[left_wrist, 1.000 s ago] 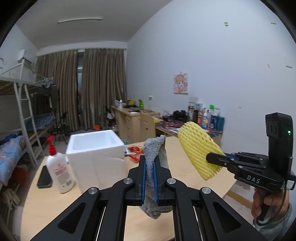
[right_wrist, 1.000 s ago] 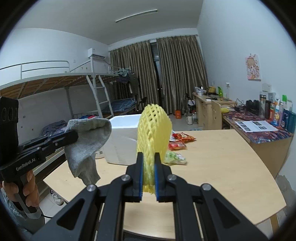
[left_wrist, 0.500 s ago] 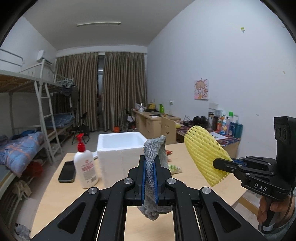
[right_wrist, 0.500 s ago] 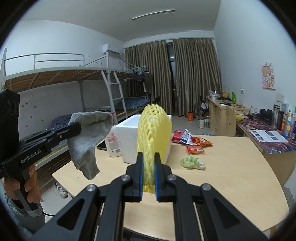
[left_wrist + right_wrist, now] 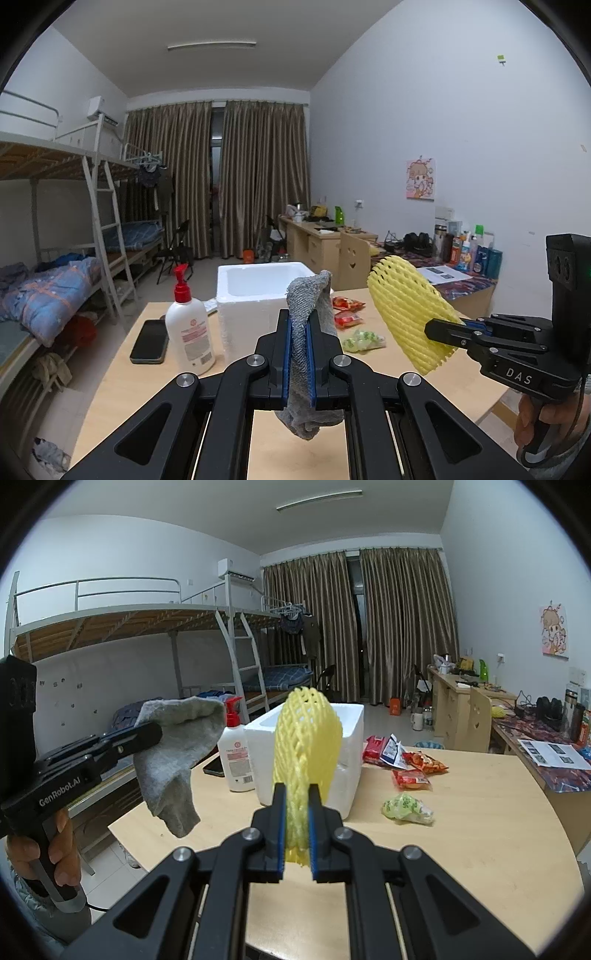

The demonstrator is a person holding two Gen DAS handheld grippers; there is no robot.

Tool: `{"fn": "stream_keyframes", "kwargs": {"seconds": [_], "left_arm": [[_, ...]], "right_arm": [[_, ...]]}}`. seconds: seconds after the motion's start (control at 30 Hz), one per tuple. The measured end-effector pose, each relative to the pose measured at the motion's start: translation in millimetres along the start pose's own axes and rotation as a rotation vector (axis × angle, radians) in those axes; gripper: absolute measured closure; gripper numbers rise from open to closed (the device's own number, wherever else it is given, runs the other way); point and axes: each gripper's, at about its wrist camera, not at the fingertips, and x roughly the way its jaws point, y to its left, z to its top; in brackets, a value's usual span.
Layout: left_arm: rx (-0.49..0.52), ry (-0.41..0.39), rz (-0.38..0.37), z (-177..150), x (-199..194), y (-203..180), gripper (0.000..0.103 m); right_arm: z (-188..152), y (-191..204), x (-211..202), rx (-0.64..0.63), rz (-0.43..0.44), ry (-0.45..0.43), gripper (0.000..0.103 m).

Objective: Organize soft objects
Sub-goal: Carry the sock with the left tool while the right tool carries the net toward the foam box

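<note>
My left gripper (image 5: 300, 325) is shut on a grey sock (image 5: 309, 295) that hangs down between its fingers; it also shows in the right wrist view (image 5: 177, 746). My right gripper (image 5: 297, 797) is shut on a yellow foam net sleeve (image 5: 306, 734), also seen in the left wrist view (image 5: 406, 306). Both are held in the air above the near part of the wooden table (image 5: 461, 849). A white foam box (image 5: 258, 291), open at the top, stands on the table ahead of both grippers (image 5: 343, 731).
A white lotion bottle with a red pump (image 5: 189, 325) and a black phone (image 5: 149, 341) lie left of the box. Red snack packets (image 5: 410, 768) and a green wrapper (image 5: 406, 806) lie right of it. Bunk beds stand left, desks right.
Both grippers have tilted and drawn back, so more of the table and box shows and the box sits lower and more central. Both stay shut on their items.
</note>
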Motion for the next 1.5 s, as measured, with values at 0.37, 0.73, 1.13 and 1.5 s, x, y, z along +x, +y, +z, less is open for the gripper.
{"fn": "stream_keyframes", "kwargs": {"seconds": [0.37, 0.73, 1.13, 1.5], "left_arm": [[-0.021, 0.030, 0.030, 9, 38, 22, 0.096], [-0.036, 0.051, 0.038, 20, 68, 35, 0.096], [-0.059, 0.050, 0.021, 41, 104, 54, 0.096], [-0.060, 0.061, 0.003, 57, 136, 61, 0.096]], "right_arm": [[17, -4, 27, -0.002, 0.019, 0.017, 0.090], [36, -8, 48, -0.009, 0.033, 0.034, 0.090], [60, -13, 75, -0.015, 0.046, 0.047, 0.090], [79, -17, 101, -0.014, 0.063, 0.059, 0.090]]}}
